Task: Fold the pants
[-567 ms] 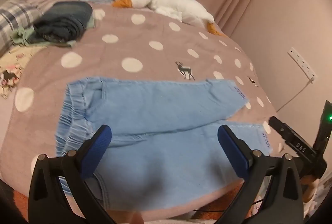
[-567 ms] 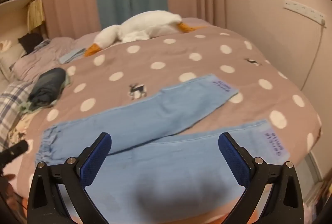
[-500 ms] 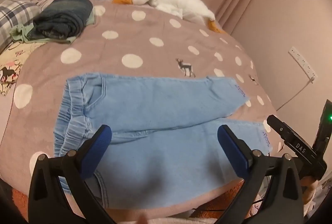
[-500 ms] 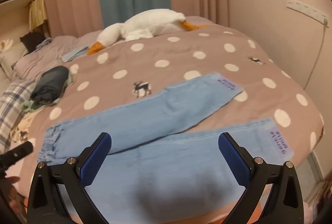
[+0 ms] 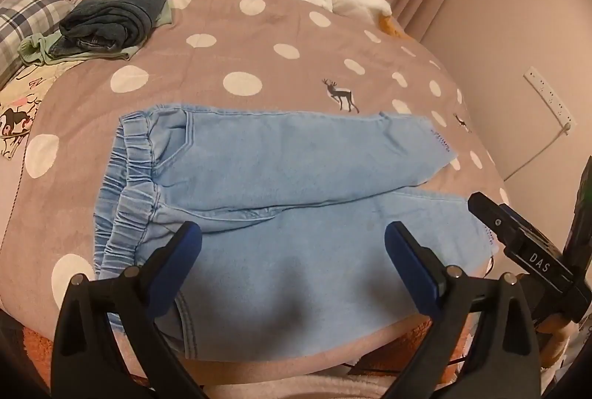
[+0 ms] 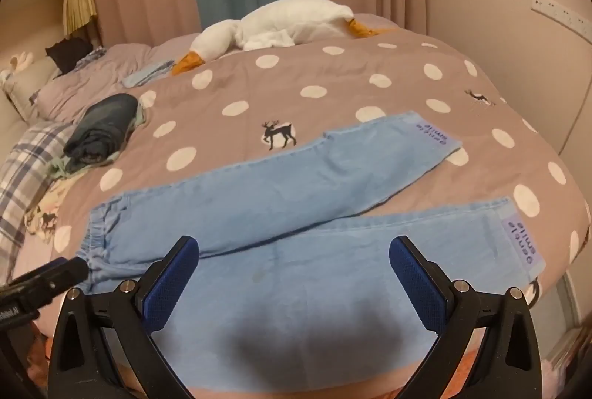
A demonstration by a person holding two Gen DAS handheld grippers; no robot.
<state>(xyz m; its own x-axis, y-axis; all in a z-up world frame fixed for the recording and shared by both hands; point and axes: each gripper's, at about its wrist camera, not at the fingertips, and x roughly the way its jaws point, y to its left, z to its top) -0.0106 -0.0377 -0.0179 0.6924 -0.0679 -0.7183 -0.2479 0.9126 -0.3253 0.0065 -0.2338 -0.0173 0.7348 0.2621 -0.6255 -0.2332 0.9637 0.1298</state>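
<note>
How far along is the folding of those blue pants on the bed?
Barely started. Done: the light blue pants lie spread flat on the dotted blanket, legs apart. In hand: nothing; the left gripper and right gripper hover open above the nearer leg. Left: every fold.

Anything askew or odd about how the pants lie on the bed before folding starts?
The light blue denim pants lie flat on the polka-dot bedspread, but the legs splay apart in a V, the far cuff angled away. Both grippers are open above them.
</note>
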